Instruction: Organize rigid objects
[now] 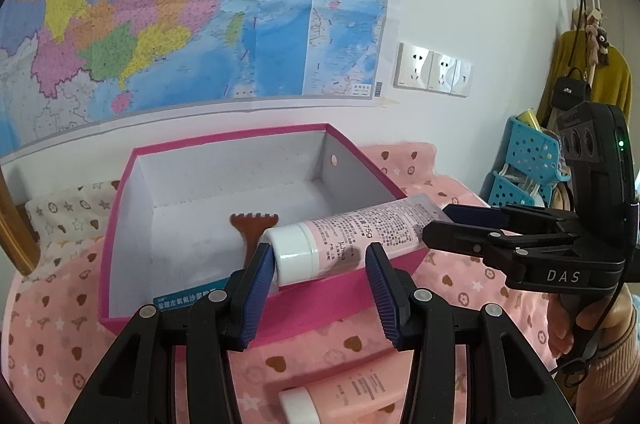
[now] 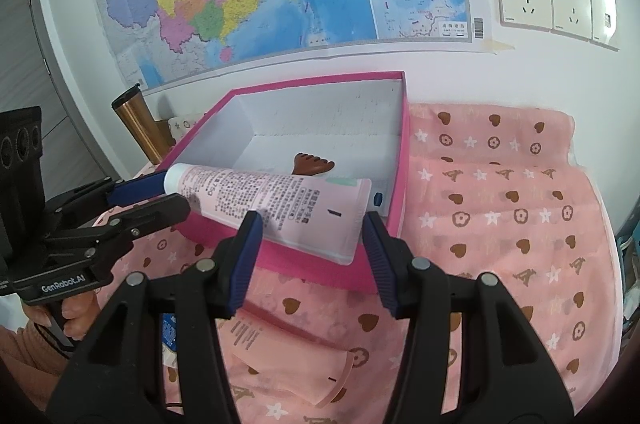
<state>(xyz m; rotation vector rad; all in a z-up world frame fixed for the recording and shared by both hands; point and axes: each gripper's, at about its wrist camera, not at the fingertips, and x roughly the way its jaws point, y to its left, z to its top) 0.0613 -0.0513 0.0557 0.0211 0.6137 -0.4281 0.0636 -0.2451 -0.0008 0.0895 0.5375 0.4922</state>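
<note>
Two grippers on one tube, and honestly this looks like the shaky part. The pink tube (image 1: 352,236) hangs over the near wall of the pink box (image 1: 192,324), cap end toward the left gripper (image 1: 320,264), crimped flat end toward the right gripper (image 2: 312,232).

Both sets of fingers look spread wide, with the tube sitting between the pads. The left fingers (image 1: 256,276) flank the white cap (image 1: 294,250), one pad apparently right up against it, the other pad clear. On the right side the pads seem to brush the tube's edges, but I can't tell whether anything is really pinched there.

Long axis runs roughly side to side along the box's front wall, tilted a bit, cap end lower in the left wrist view. It's not lined up with the box's length.

What could go wrong, as I see it:
- If neither gripper has real pressure, the tube could tip off the wall and land outside on the pink cloth (image 2: 500,208), next to the second tube (image 2: 288,356) lying there.
- Dropped in as is, it may land on the brown comb-like tool (image 1: 254,230) in the box.
- Squeezing the soft body too hard could deform it.
</note>
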